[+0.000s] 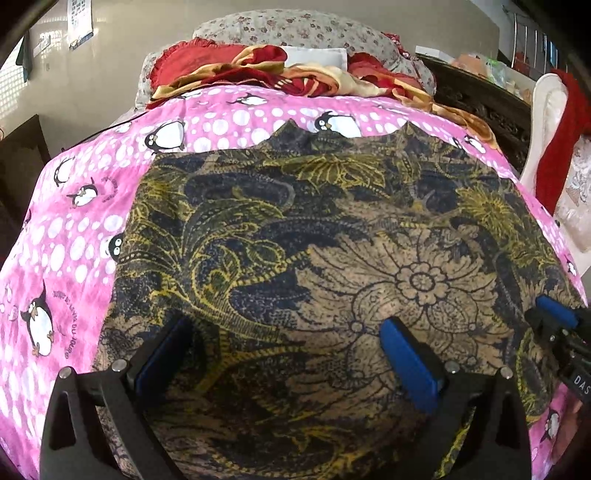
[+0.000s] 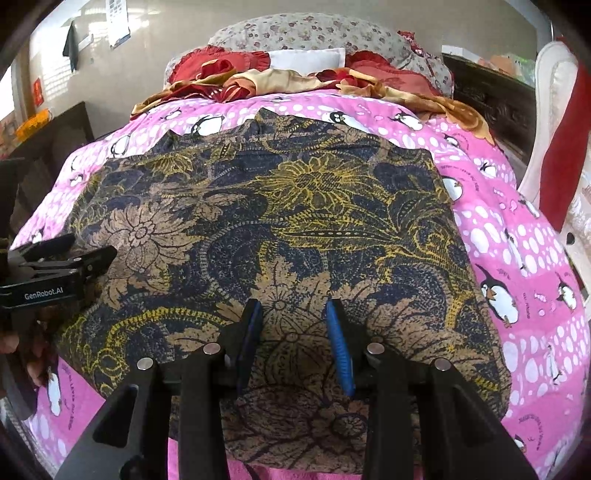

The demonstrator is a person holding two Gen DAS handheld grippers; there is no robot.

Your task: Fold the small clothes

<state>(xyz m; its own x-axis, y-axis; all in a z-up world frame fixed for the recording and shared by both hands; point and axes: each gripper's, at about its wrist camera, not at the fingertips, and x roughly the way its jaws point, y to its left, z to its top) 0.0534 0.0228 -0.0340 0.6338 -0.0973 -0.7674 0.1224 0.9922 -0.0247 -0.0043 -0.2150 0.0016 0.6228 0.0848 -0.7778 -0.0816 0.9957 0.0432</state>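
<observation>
A batik garment (image 1: 295, 221) in dark blue, yellow and tan flower print lies spread flat on a pink penguin blanket (image 1: 74, 240). My left gripper (image 1: 288, 323) stands wide open over its near part, blue pads far apart, nothing between them. In the right wrist view the same garment (image 2: 258, 203) covers the blanket (image 2: 517, 240). My right gripper (image 2: 293, 302) hovers at the garment's near edge with a narrow gap between its pads; the cloth lies flat below, not pinched. Each gripper shows in the other's view: the right gripper (image 1: 554, 310) at the right edge, the left gripper (image 2: 92, 246) at the left edge.
A heap of red and gold bedding (image 1: 258, 74) and a flowered pillow (image 1: 295, 29) lie at the bed's far end. Dark carved wooden furniture (image 1: 480, 99) and a white chair with red cloth (image 1: 557, 147) stand along the right side. A hand (image 2: 11, 343) holds the left gripper.
</observation>
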